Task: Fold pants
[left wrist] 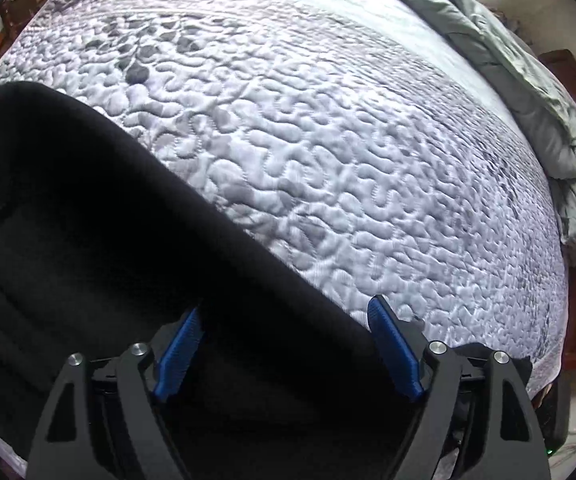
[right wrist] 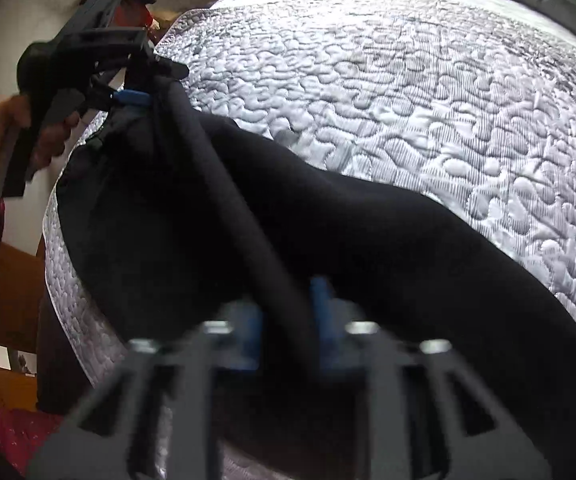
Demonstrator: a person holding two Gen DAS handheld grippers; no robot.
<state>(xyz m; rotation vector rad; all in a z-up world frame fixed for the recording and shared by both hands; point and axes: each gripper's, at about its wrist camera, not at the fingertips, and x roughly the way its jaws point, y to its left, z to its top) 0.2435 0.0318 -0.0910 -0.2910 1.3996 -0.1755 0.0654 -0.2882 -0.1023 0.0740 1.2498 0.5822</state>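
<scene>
Lying on the near side of the white bumpy bed (left wrist: 288, 120) are the black pants (left wrist: 107, 220), which fill the lower left of the left wrist view. Their edge runs from the upper left down to the lower right. At the bottom middle of that view, the left gripper (left wrist: 288, 344) hangs over the pants with its blue pads (left wrist: 179, 352) spread wide. Nothing is pinched between them, so I think it has let go or is ready to grab. On the far right a grey blanket (left wrist: 528, 80) is pushed off to the side, likely to leave room for folding. In the right wrist view, a hand (right wrist: 7, 132) at the upper left holds that same left gripper next to a bunched-up end of the pants. From there a raised ridge of black cloth runs down to the bottom middle. There the blurry right gripper (right wrist: 288, 320) has its pads close together, with the ridge squeezed between them. I think it pinches there to lift one layer over the other. The long way of the pants goes from the upper left to the lower right, slanting across the bed.
</scene>
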